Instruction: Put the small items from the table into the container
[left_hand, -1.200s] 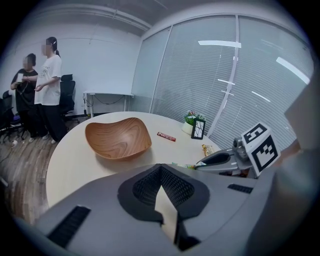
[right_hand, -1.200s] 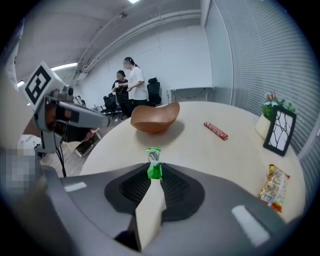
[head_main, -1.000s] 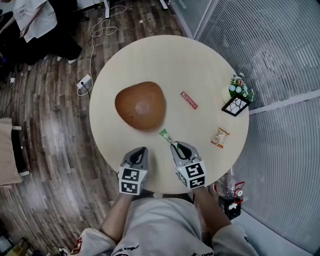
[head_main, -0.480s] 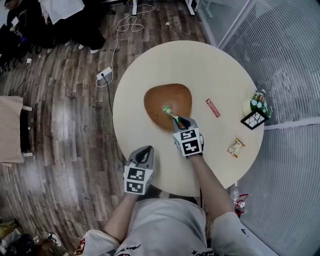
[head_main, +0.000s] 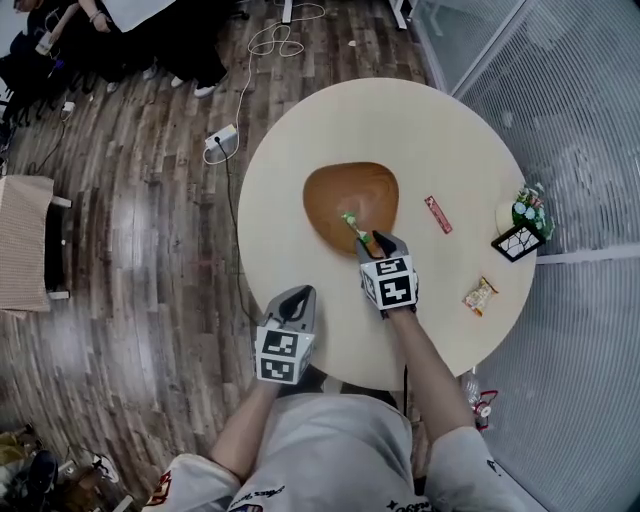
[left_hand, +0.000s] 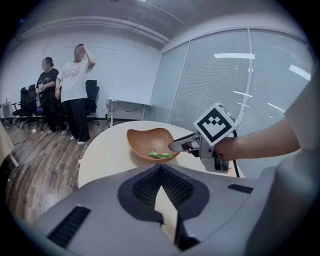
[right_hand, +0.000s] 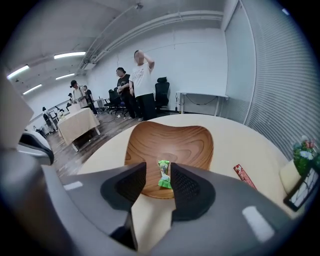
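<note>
A brown wooden bowl sits mid-table on the round cream table. My right gripper hangs over the bowl's near rim, its jaws opening. A green candy wrapper lies on the bowl's inner slope in the gap between them, and the pads do not press on it. My left gripper is at the table's near-left edge, tips together, holding nothing. A red stick packet and an orange snack packet lie on the table to the right.
A small potted plant and a black-and-white framed card stand at the table's right edge by the glass wall. People stand by chairs and desks far behind the table in both gripper views. Cables and a power strip lie on the wood floor.
My right gripper carried the green candy from the table's near edge to the bowl, and its jaws have spread off it. The left gripper drifted slightly along the near edge.
</note>
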